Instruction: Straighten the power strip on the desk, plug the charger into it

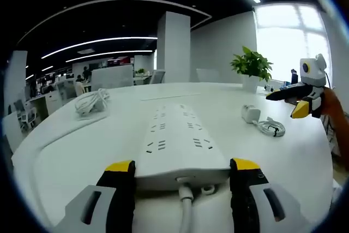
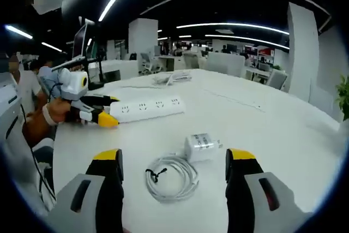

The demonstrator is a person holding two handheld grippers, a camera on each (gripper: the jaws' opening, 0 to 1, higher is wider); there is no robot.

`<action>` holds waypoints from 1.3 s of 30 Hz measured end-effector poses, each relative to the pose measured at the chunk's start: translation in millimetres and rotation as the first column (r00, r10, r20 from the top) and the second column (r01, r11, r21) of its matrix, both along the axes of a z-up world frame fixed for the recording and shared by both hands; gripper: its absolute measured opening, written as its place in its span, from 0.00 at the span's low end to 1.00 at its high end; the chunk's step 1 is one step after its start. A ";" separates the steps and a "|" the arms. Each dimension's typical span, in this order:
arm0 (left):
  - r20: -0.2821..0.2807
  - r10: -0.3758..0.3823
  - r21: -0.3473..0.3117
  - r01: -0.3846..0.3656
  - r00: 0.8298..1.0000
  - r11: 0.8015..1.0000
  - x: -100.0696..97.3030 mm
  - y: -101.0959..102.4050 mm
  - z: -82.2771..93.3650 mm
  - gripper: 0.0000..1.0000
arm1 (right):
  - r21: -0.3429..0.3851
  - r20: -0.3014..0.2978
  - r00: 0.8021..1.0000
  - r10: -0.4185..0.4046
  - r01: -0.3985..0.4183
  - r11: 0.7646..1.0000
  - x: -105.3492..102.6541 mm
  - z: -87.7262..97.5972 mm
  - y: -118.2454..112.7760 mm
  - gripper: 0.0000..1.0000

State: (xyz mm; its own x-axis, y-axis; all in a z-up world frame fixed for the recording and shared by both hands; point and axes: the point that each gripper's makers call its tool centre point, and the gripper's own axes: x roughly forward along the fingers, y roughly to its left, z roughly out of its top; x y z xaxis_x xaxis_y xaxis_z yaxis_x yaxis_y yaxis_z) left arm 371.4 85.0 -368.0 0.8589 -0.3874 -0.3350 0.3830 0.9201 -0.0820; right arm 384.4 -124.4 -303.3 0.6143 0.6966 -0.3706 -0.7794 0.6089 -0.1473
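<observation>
Room: open office with ceiling light strips glowing.
Desk: white, carrying strip, charger, cable, plant.
Left gripper: jaws standing apart, flanking the strip's end.
Right gripper: jaws gaping, hovering.

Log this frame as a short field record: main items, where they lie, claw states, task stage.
surface: white desk
power strip: flat on desk, its cord end between the open left claw jaws; whether they touch it is unclear
charger: on desk, not plugged in, apart from the strip
charger cable: coiled beside the charger
right claw: open, holding nothing, the charger and cable lie ahead of it
other: plant at the desk's far edge; a second cable bundle
stage: charger not yet picked up
</observation>
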 end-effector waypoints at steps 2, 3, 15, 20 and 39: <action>0.003 0.003 0.002 -0.003 1.000 1.000 0.5 0.4 -0.1 0.71 | -0.015 0.076 0.997 0.026 -0.025 1.000 10.1 16.8 8.6 0.69; 0.003 0.005 0.002 -0.005 1.000 1.000 0.5 0.4 -0.2 0.71 | -0.027 0.109 0.993 0.049 -0.046 0.999 13.2 23.6 13.7 0.68; 0.013 0.001 0.018 -0.001 1.000 1.000 2.0 2.7 -1.1 0.71 | -0.348 0.222 0.877 0.426 -0.336 0.875 48.0 51.0 84.8 0.73; 0.014 0.002 0.019 -0.003 1.000 1.000 2.8 2.6 -1.2 0.71 | -0.506 0.129 0.807 0.577 -0.447 0.738 82.2 30.7 107.9 0.78; 0.021 0.010 0.045 -0.010 1.000 0.999 3.0 2.7 -2.9 0.71 | -0.735 -0.210 0.571 0.794 -0.627 0.257 134.3 -42.5 173.6 0.80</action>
